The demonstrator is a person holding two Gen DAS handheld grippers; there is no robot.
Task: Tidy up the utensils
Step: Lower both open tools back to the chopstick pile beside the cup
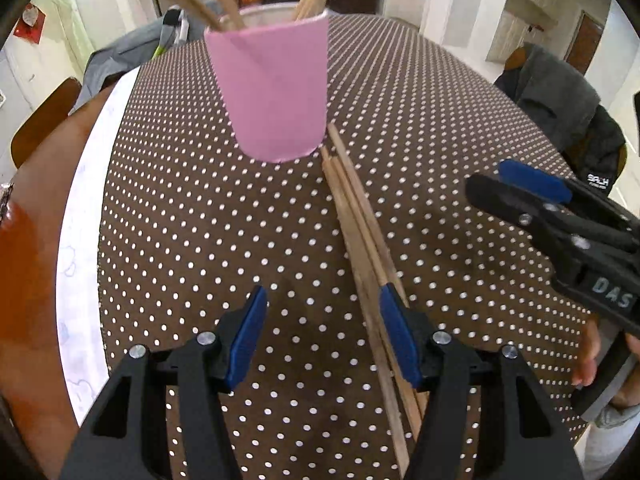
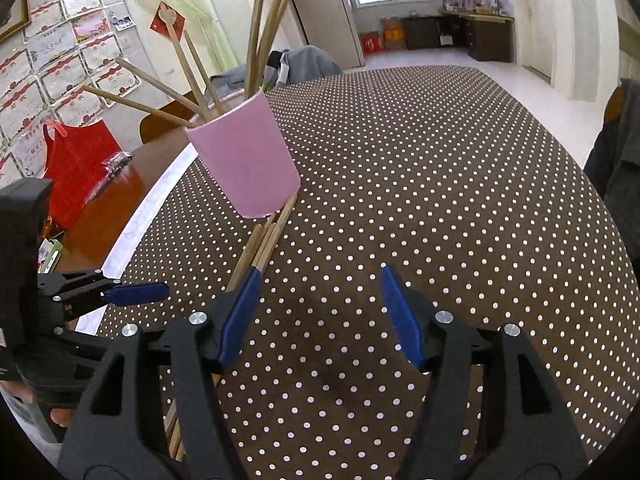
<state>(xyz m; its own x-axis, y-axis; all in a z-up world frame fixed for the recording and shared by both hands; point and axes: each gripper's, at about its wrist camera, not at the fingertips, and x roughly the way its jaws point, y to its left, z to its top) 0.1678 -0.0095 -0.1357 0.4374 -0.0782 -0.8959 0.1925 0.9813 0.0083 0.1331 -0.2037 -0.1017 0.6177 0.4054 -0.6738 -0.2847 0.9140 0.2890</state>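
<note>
Blue pads on my left gripper (image 1: 322, 336) sit closest to me, and they stand apart with nothing squeezed between them. My landmark is the pink cup (image 1: 272, 88) on the dotted tablecloth (image 1: 440, 120).

Some wooden chopsticks (image 2: 192, 80) stand inside the cup, leaning out over its rim, so I think they are sorted. A bunch of loose chopsticks (image 1: 360, 224) lies flat on the cloth. One end of the bunch touches the foot of the cup, and the other end runs back toward me. It passes right by one pad of my left gripper, the one on the far side from the cup's left edge. I cannot tell if that pad touches the wood.

My right gripper (image 2: 320, 312) also hangs over the cloth, on the near side of the cup. Its pads are apart and empty too. The loose sticks lie just beside its pad on the cup's side.

I think I hold both grippers low and wide so one can slip around the sticks. Thin sticks may roll or slide when I pinch them.
</note>
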